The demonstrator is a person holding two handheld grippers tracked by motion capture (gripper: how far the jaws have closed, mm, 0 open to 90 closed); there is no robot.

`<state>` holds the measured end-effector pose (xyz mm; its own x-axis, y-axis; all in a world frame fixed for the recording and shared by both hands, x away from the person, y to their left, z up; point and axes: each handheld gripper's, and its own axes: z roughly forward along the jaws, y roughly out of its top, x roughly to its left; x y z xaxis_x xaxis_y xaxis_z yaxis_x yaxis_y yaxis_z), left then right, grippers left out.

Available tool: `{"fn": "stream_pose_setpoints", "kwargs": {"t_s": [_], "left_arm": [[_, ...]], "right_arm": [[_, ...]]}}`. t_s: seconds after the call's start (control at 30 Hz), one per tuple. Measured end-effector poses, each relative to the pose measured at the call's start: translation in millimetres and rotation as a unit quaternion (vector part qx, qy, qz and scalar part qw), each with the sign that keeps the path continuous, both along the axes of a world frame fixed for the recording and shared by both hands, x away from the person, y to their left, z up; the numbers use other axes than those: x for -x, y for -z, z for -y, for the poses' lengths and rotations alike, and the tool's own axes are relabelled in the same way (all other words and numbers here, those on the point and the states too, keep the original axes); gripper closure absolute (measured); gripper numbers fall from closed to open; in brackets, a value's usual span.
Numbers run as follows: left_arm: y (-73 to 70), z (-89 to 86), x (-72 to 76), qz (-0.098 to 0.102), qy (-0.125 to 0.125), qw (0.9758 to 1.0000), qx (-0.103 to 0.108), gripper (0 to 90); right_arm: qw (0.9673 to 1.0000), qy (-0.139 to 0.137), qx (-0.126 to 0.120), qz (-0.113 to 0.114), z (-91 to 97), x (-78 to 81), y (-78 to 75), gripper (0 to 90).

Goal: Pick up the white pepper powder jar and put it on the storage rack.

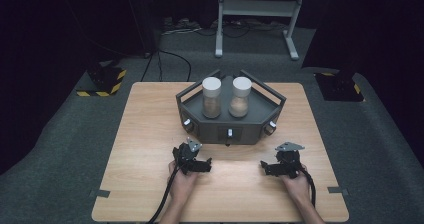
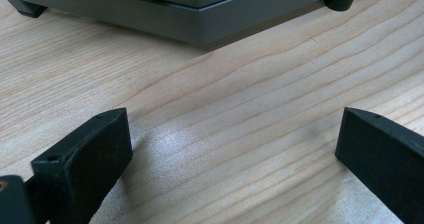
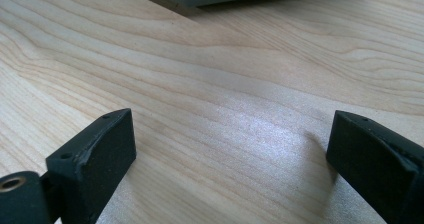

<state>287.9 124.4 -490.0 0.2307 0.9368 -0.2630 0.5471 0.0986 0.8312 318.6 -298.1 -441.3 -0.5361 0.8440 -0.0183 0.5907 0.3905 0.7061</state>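
Resting low over the wooden table (image 1: 150, 134), the left tool (image 1: 206, 165) stands released, its two black jaws spread wide with bare wood grain between them in the left gripper view. The right tool (image 1: 265, 168) is likewise released, jaws wide apart over bare wood in the right gripper view. Each tool sits in a hand at the near side of the table, the two tips turned inward toward each other, well apart. Just beyond them, near the table's middle, stands a dark grey angular stand (image 1: 227, 130) with small knobs on its front faces. On its top deck stand two upright jars, the left jar (image 1: 211, 98) and the right jar (image 1: 240, 97), side by side, each with a white lid and brownish contents. Neither tool touches the stand.
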Motion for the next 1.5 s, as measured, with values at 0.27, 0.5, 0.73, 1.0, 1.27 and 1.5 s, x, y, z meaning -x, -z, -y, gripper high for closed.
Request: {"fn": "stream_pose_setpoints", "kwargs": {"t_s": [0.27, 0.5, 0.73, 1.0, 1.27, 1.5], "left_arm": [[0.1, 0.5, 0.2, 0.0, -0.001, 1.0, -0.001, 1.5], [0.1, 0.8, 0.4, 0.001, -0.002, 1.0, -0.001, 1.5], [0.1, 0.9, 0.4, 0.0, -0.002, 1.0, -0.001, 1.5], [0.1, 1.0, 0.5, 0.001, -0.002, 1.0, -0.001, 1.6], [0.0, 1.0, 0.6, 0.0, -0.002, 1.0, -0.002, 1.6], [-0.1, 0.8, 0.6, 0.0, -0.002, 1.0, -0.002, 1.6]], "right_arm": [[0.9999, -0.002, -0.007, 0.01, 3.5, 4.2, 4.5, 5.0], [0.9999, -0.001, -0.007, 0.01, 3.3, 4.3, 4.5, 5.0], [0.9999, -0.001, -0.006, 0.01, 3.1, 4.3, 4.5, 5.0], [0.9999, 0.001, -0.006, 0.01, 2.2, 4.2, 4.4, 4.6], [0.9999, 0.001, -0.006, 0.01, 2.0, 4.0, 4.4, 4.5], [0.9999, 0.001, -0.006, 0.01, 1.9, 4.0, 4.4, 4.4]]}}
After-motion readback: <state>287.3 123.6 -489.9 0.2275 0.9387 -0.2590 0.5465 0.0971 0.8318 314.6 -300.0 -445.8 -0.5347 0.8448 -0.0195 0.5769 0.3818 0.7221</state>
